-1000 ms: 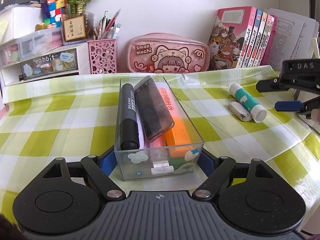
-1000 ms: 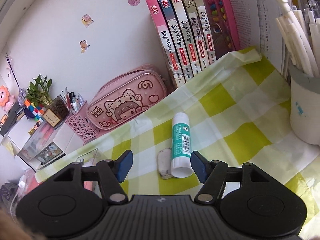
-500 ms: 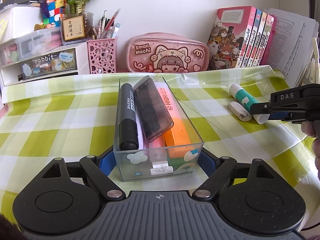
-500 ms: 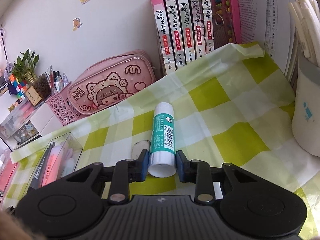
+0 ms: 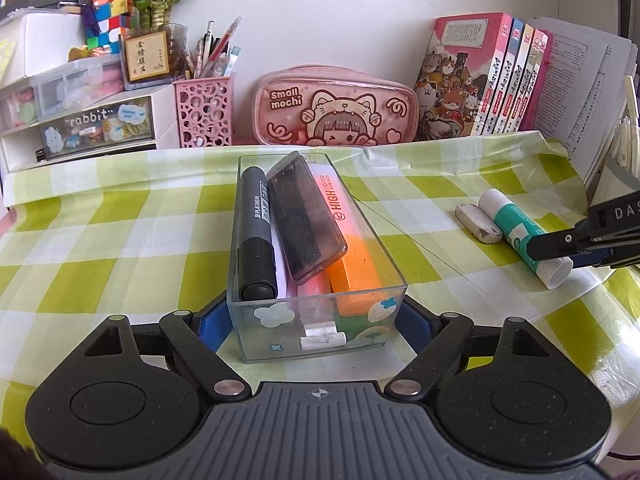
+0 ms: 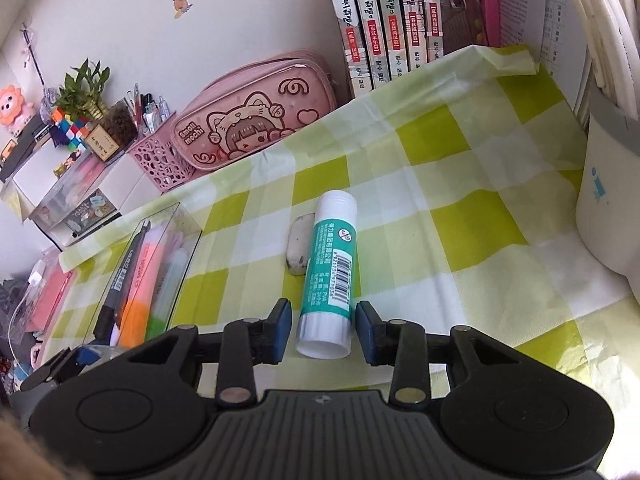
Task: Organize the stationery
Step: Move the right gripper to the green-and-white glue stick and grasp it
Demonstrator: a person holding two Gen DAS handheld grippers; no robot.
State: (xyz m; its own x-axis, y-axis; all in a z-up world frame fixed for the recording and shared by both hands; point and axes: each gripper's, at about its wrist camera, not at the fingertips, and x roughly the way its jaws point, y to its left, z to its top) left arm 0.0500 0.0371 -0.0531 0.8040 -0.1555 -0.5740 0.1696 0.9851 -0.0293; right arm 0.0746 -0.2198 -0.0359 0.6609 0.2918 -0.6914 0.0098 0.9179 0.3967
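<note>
1. Right gripper point(image 6: 322, 330): jaws straddle the base end of the glue stick point(image 6: 329, 276) and are opening; a sliver of gap shows at each blue pad, so the stick lies between them unclamped. Half a second earlier the pads sat tight against the tube; a second earlier they stood wide, well back from it.
2. Glue stick: lies on the green checked tablecloth point(image 6: 460, 216), cap end toward the books point(image 6: 392, 16), not lifted. Reading: the first pinch has loosened, so a fresh squeeze is likely needed before any carry.
3. Eraser point(image 6: 299, 249): grey, worn, just beside the glue stick on its left; whether they touch is hard to tell through the fisheye. Place unchanged from the earlier frames.
4. Left gripper point(image 5: 316, 326): pads clamped on the near end of the clear box point(image 5: 316, 332); same hold as a second ago.
5. Clear box: holds a black marker point(image 5: 256, 236), a dark flat case point(image 5: 306, 216) and an orange highlighter point(image 5: 352, 256). Contents unchanged; glue stick and eraser remain outside it.
</note>
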